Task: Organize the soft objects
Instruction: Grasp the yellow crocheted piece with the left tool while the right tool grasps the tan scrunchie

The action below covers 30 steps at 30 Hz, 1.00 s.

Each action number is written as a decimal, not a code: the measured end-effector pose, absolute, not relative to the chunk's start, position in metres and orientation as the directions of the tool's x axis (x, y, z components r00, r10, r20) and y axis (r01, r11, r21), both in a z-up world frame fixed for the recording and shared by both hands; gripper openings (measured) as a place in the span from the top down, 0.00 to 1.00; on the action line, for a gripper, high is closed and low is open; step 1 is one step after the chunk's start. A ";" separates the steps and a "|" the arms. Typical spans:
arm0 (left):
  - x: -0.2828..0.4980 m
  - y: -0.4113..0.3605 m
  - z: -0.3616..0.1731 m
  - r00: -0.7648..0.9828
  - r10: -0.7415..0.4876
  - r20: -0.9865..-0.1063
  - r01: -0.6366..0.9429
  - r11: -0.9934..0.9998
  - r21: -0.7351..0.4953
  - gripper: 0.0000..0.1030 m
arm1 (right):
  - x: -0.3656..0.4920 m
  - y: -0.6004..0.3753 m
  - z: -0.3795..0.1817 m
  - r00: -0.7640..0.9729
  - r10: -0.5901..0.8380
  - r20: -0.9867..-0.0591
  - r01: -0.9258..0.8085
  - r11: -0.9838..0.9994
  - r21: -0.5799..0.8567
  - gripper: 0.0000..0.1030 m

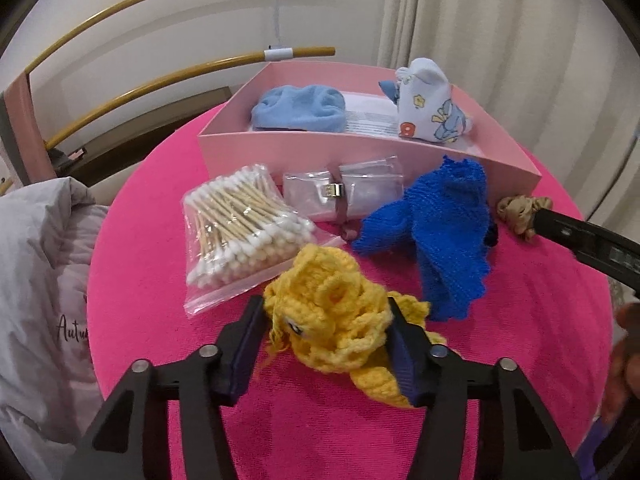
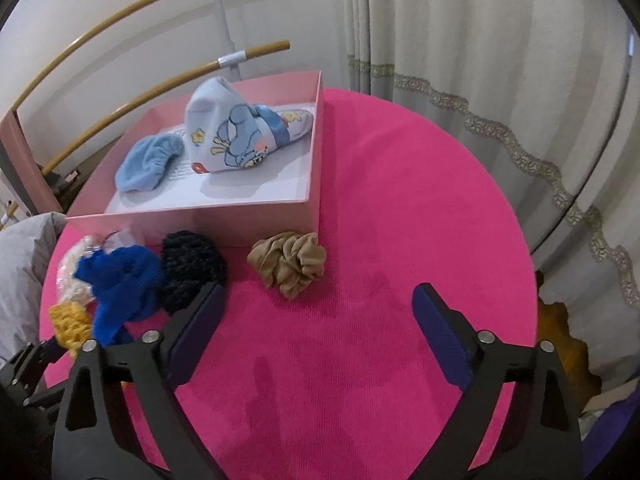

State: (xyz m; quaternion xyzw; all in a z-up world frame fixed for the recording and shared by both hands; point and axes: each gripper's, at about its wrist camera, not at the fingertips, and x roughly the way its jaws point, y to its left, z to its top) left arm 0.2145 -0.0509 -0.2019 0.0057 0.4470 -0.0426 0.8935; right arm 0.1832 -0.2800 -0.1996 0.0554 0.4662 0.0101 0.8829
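My left gripper (image 1: 326, 322) is shut on a yellow crochet piece (image 1: 336, 332), which rests on the pink table top; it also shows in the right wrist view (image 2: 70, 322). A blue knitted cloth (image 1: 440, 228) lies just beyond it, also seen from the right wrist (image 2: 120, 284). A pink box (image 1: 360, 152) at the back holds a light blue fuzzy piece (image 1: 298, 108) and a printed white sock (image 1: 430, 114). My right gripper (image 2: 320, 308) is open and empty above the table, short of a tan scrunchie (image 2: 290, 264). A dark knitted piece (image 2: 190, 268) lies by its left finger.
A bag of cotton swabs (image 1: 240, 224) and clear packets with a metal clip (image 1: 344, 194) lie in front of the box. A grey garment (image 1: 36, 300) hangs off the left. Curtains (image 2: 480, 80) stand behind on the right. The round table (image 2: 400, 200) edge curves close by.
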 end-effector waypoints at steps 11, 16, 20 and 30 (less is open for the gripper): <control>0.212 -0.052 -0.198 0.593 -0.088 -0.801 0.100 0.994 -0.035 0.62 | 0.210 -0.274 -0.220 0.537 0.099 -0.838 0.006 0.993 0.122 0.55; 0.211 -0.053 -0.197 0.593 -0.092 -0.800 0.103 0.994 -0.038 0.66 | 0.204 -0.277 -0.218 0.548 0.138 -0.825 -0.019 0.988 0.152 0.77; 0.208 -0.052 -0.194 0.593 -0.099 -0.799 0.106 0.993 -0.045 0.72 | 0.191 -0.276 -0.212 0.566 0.150 -0.810 -0.030 0.986 0.162 0.78; 0.191 -0.048 -0.178 0.608 -0.128 -0.784 0.119 0.990 -0.070 0.81 | 0.163 -0.266 -0.181 0.599 0.184 -0.779 -0.066 0.981 0.181 0.78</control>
